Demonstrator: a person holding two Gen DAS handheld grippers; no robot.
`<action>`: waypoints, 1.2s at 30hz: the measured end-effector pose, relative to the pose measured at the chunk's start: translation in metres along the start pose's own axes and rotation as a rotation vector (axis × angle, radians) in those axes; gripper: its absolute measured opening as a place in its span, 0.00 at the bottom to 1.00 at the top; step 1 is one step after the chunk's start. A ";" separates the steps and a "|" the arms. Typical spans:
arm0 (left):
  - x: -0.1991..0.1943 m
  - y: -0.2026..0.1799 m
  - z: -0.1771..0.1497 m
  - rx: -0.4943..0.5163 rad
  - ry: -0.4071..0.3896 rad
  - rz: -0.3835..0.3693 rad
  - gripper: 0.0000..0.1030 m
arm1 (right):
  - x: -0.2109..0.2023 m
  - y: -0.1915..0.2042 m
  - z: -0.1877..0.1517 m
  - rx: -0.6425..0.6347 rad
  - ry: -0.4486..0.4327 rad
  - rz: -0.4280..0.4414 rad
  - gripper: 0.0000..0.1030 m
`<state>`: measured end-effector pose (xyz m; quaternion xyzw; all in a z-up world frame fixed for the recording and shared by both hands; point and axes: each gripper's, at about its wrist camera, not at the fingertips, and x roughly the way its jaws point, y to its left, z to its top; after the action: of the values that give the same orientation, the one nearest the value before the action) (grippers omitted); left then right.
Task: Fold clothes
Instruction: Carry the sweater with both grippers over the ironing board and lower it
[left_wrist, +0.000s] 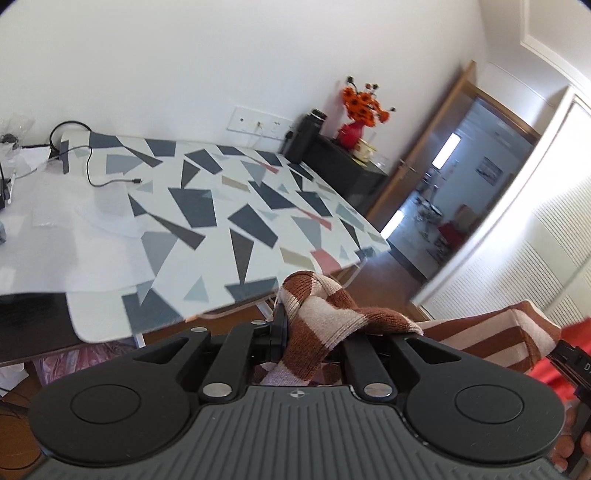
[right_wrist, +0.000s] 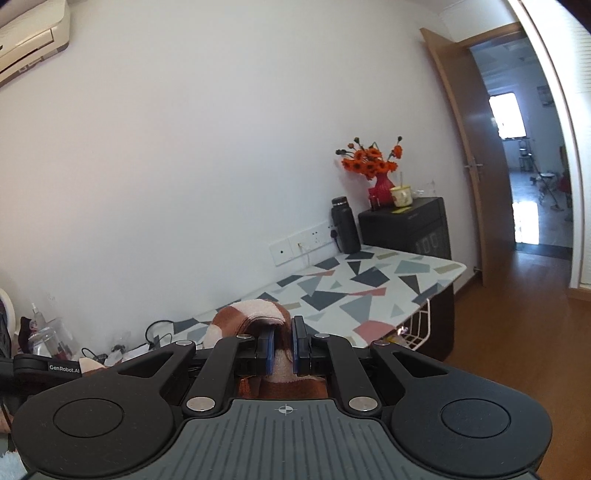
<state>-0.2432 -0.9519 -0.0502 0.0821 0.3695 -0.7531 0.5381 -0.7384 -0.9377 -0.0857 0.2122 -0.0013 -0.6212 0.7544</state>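
Observation:
A brown-and-cream striped knit garment (left_wrist: 325, 317) is bunched between the fingers of my left gripper (left_wrist: 314, 332), which is shut on it; the cloth hides the fingertips. It stretches rightward as a taut band (left_wrist: 498, 339) toward the other gripper's body at the right edge. In the right wrist view the same striped garment (right_wrist: 255, 314) folds over the blue-padded fingers (right_wrist: 299, 347) of my right gripper (right_wrist: 283, 347), shut on a cream part of it. Both grippers hold the garment in the air, short of the patterned table (left_wrist: 229, 206).
The table with its geometric grey, white and pink cover (right_wrist: 354, 291) carries a black cable (left_wrist: 96, 177), white papers and a black bottle (right_wrist: 345, 225). A black cabinet (right_wrist: 406, 229) holds a red vase with orange flowers (right_wrist: 373, 166). An open doorway (right_wrist: 532, 158) is at right. A hand shows at lower right (left_wrist: 569, 443).

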 end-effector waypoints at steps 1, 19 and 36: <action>0.009 -0.008 0.003 -0.013 -0.015 0.010 0.09 | 0.013 -0.014 0.012 -0.019 0.000 0.022 0.08; 0.111 -0.065 0.074 -0.043 -0.192 0.092 0.09 | 0.163 -0.140 0.147 -0.062 -0.080 0.169 0.08; 0.128 -0.062 0.178 0.012 -0.420 0.109 0.09 | 0.283 -0.165 0.269 -0.126 -0.179 0.348 0.08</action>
<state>-0.3006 -1.1533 0.0393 -0.0538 0.2398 -0.7256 0.6427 -0.8994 -1.3116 0.0318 0.1053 -0.0661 -0.4967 0.8590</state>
